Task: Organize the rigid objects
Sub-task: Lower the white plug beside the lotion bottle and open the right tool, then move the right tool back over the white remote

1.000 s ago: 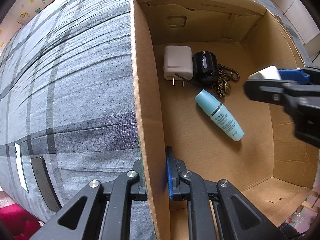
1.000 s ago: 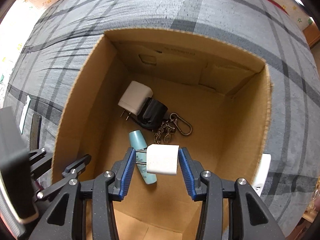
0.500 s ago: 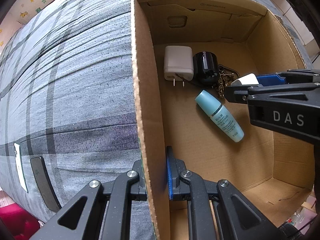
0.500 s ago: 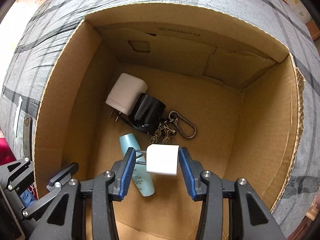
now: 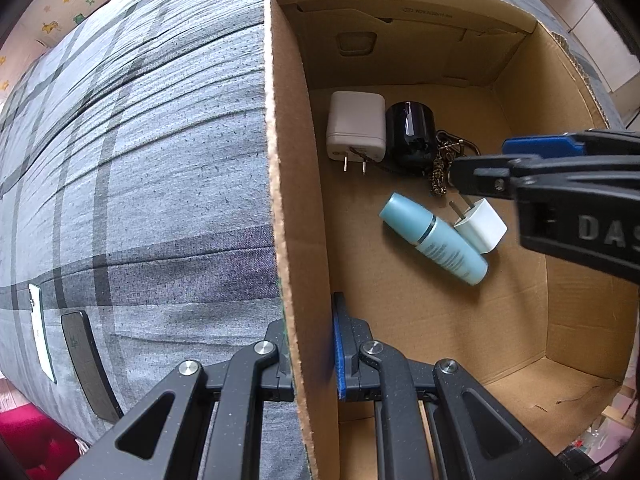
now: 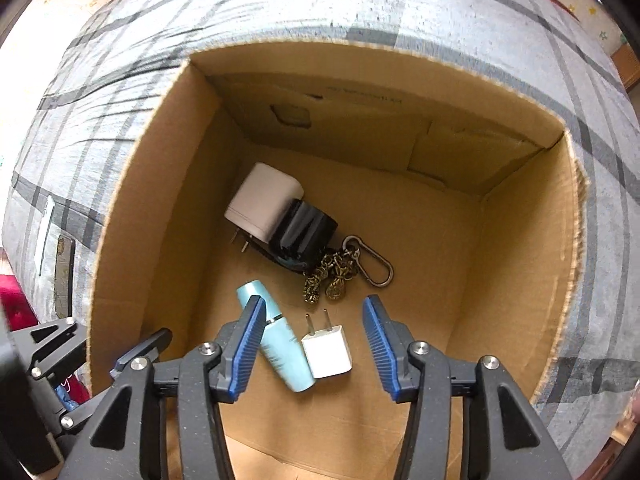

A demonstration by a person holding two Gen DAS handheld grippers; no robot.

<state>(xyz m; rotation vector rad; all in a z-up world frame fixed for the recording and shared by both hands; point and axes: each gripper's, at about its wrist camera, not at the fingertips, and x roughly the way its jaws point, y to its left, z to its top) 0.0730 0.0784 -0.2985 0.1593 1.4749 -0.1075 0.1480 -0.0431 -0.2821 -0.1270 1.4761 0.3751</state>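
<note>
Since a second ago, the small white charger (image 6: 327, 351) has left the right gripper (image 6: 314, 344) and now lies on the box floor.

Left wrist view: the left gripper (image 5: 310, 354) is clamped on the side wall of the cardboard box (image 5: 286, 184), steadying it. If that pinch slips, the box may shift on the bed (image 5: 140, 152).

Right wrist view: the jaws are opening, with nothing pressed between them; the charger rests against the teal bottle (image 6: 276, 344). Lifting out carelessly could snag the box wall, and remaining items, such as the two phones (image 5: 76, 348) outside, might be missed.
</note>
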